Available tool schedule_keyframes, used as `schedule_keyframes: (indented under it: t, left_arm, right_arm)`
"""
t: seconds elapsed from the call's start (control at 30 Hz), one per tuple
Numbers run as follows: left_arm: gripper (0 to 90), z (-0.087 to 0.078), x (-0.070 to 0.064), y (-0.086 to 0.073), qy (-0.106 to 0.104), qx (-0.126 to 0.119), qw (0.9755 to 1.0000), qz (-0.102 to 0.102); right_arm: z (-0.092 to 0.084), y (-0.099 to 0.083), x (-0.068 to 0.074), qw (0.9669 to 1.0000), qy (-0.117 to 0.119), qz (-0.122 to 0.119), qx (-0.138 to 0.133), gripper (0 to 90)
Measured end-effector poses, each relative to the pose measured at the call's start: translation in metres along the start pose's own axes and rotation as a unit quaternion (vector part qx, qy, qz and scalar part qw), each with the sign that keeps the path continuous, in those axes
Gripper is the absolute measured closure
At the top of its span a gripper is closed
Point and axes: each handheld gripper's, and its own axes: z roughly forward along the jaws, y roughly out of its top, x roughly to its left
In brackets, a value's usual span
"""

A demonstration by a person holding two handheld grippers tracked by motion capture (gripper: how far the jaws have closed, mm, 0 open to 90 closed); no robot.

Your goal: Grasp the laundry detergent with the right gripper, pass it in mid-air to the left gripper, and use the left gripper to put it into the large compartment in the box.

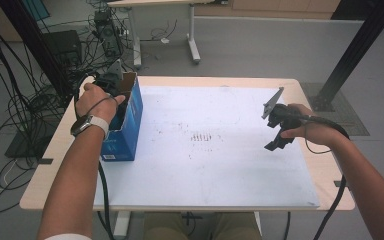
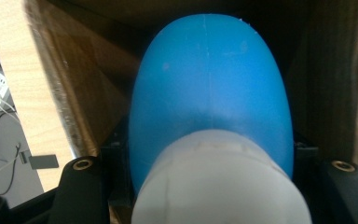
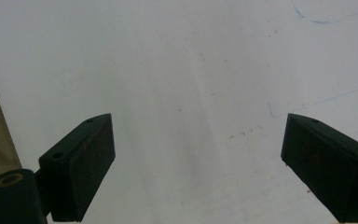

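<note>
At the table's left edge, the left gripper point(image 1: 111, 82) reaches into an open blue cardboard box point(image 1: 129, 127), clamped on a blue-and-white egg-shaped plastic object point(image 2: 212, 88). Farther right, the right gripper point(image 1: 275, 134) hovers released above white paper point(image 1: 210, 165).

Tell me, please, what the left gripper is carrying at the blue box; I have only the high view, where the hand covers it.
Observer: In the left gripper view, the left gripper is shut on a blue and white rounded object.
Operator: Is that object inside the box yet?
Observer: Its blue end is in the open box, with brown cardboard walls on both sides.
Operator: And are the right gripper's jaws holding anything?
Observer: No; the right gripper view shows the right gripper open, with nothing between its jaws, over the white sheet.
</note>
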Motion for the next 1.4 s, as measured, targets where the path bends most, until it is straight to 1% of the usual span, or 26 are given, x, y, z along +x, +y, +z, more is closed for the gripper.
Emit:
schedule_keyframes:
  t: [0.03, 0.13, 0.37, 0.4, 0.7, 0.8, 0.87, 1.1, 1.3, 1.4]
  left_arm:
    - [37.9, 0.0, 0.0, 0.0, 0.0, 0.0, 1.0, 0.0]
    - [37.9, 0.0005, 0.0014, -0.0005, -0.004, -0.003, 1.0, -0.003]
    - [37.8, 0.0013, 0.0014, -0.0007, -0.003, 0.0, 1.0, 0.001]
    - [37.8, 0.0013, 0.0016, -0.0006, -0.003, 0.001, 1.0, 0.005]
    - [37.7, 0.0019, 0.0019, -0.0019, -0.003, 0.002, 1.0, 0.002]
    - [37.7, 0.0019, 0.002, -0.0021, -0.003, 0.002, 1.0, 0.003]
    - [37.7, 0.0019, 0.002, -0.002, -0.003, 0.002, 1.0, 0.003]
    - [37.7, 0.0023, 0.002, -0.0025, -0.004, 0.001, 1.0, 0.0]
    - [37.6, 0.0024, 0.002, -0.0026, -0.002, 0.004, 1.0, 0.004]
    - [37.6, 0.0025, 0.0018, -0.0028, -0.002, 0.003, 1.0, 0.002]
  right_arm:
    - [-0.0001, -0.0002, 0.0003, 1.0, 0.0, 0.003, 0.001, 9.7]
    - [-0.0004, -0.0003, 0.0003, 1.0, 0.0, 0.003, 0.001, 9.7]
    - [-0.0003, 0.0003, 0.0007, 1.0, -0.001, 0.002, 0.001, 9.7]
    - [-0.0002, 0.0004, 0.0005, 1.0, -0.001, -0.001, -0.001, 9.7]
    - [-0.0015, 0.0003, 0.0022, 1.0, -0.001, 0.002, 0.002, 9.7]
    - [-0.0011, -0.0001, 0.0019, 1.0, -0.002, -0.001, -0.001, 9.7]
    - [-0.0011, -0.0006, 0.0025, 1.0, -0.001, 0.003, 0.001, 9.7]
    - [-0.0007, -0.0003, 0.002, 1.0, -0.002, 0.001, 0.0, 9.7]
    - [-0.0009, 0.0004, 0.0025, 1.0, -0.002, 0.001, 0.0, 9.7]
    - [-0.001, 0.0008, 0.0026, 1.0, -0.002, 0.001, 0.0, 9.7]
